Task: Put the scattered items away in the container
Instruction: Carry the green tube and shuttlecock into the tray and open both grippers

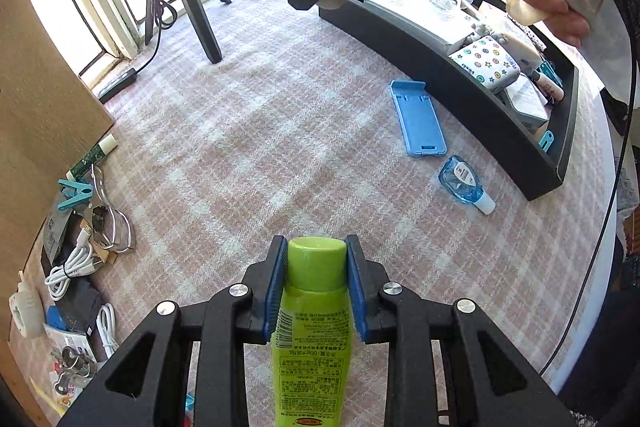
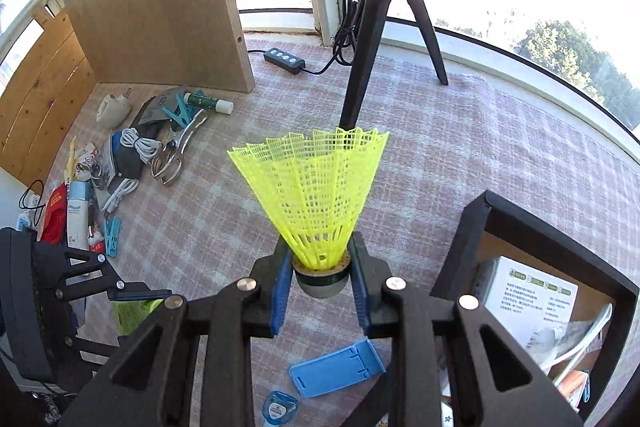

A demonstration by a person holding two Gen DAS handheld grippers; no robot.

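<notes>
left gripper [image 1: 316,287] clenched on green bottle [image 1: 314,327], at 6 o'clock over plaid cloth [image 1: 280,131] | right gripper [image 2: 320,283] grasping yellow shuttlecock [image 2: 316,195] by its cork; black container [image 2: 532,231] at 4 o'clock | blue phone stand [image 1: 420,119] just beside container wall

Left claw [image 1: 316,291] and right claw [image 2: 320,287], both clamped, 2 blue pads [image 1: 274,291] pressing inward.

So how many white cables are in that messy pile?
2. One white cable lies coiled atop the pile by the wooden board; the other sits at the pile's nearer edge. More may be buried.
</notes>
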